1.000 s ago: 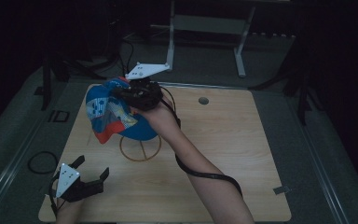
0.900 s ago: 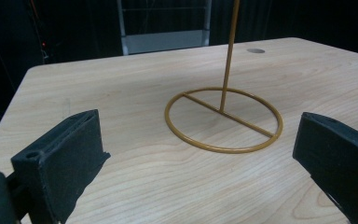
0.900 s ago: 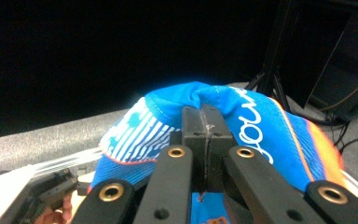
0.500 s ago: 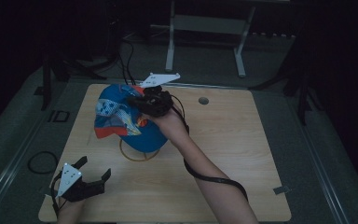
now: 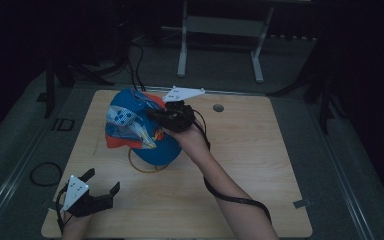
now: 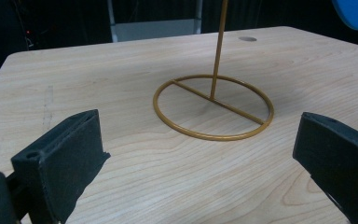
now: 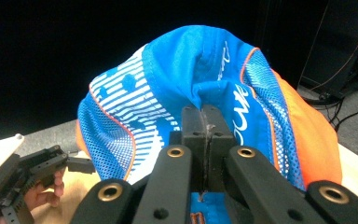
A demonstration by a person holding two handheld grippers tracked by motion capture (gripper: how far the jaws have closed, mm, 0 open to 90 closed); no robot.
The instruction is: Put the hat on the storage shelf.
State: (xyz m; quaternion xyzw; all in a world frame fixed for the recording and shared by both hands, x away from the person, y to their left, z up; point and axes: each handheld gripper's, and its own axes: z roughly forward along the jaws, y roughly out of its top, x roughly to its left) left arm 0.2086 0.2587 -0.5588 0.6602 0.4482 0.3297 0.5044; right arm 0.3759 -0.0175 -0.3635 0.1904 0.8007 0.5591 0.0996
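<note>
**Cap pinched above the gold stand**

The right gripper [image 5: 166, 116], forearm stretched across the table [image 5: 260, 150], clamps the blue-and-orange cap [image 5: 130, 125] directly over the stand [image 6: 213, 106]. The left gripper [image 5: 100, 187] rests near the stand's ring, jaws spread and empty. White lettering on the cap is unreadable.

The high view looks forward and down from above the person's side and takes in the whole bench [image 5: 260, 165]. The left gripper view sits low and close to the bench top, facing the gold wire stand [image 6: 213, 106], which the high view shares. The right gripper view looks very near at the blue cap [image 7: 200, 79], also seen from above.
</note>
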